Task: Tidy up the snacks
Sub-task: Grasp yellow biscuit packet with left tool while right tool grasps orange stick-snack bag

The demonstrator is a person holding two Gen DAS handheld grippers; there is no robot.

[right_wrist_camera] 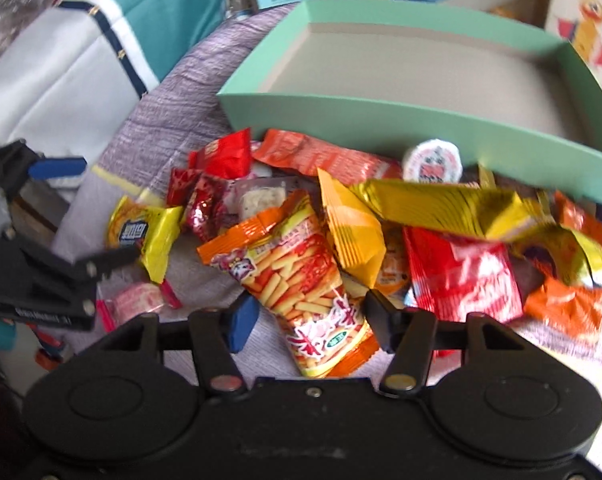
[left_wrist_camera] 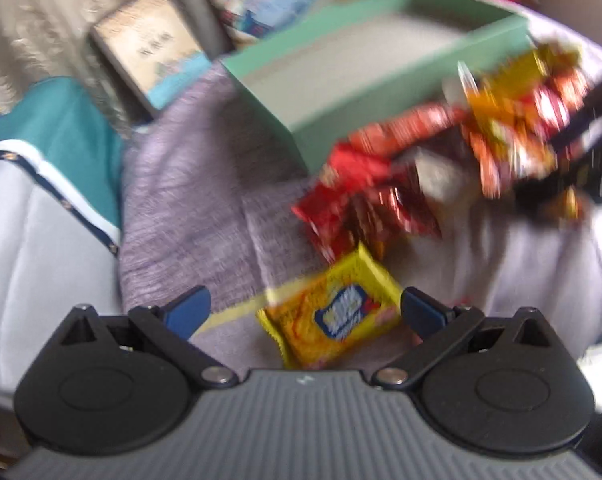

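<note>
The green box (right_wrist_camera: pixel 401 128) sits empty on the purple cloth (right_wrist_camera: pixel 157 128), so sorting looks barely begun. The snack pile (right_wrist_camera: pixel 341 232) lies just in front of it. Right gripper (right_wrist_camera: pixel 307 322) fingers spread wide around the orange stick-snack bag (right_wrist_camera: pixel 301 280); left gripper (left_wrist_camera: pixel 305 312) fingers wide around a yellow packet (left_wrist_camera: pixel 333 316), neither gripped yet

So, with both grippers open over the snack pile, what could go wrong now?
1. The right gripper straddles the orange stick-snack packet, whose top lies under neighbouring packets; lifting may drag them along.
2. The yellow packet sits off-centre between the left gripper's fingers, so it may twist or slip.
</note>
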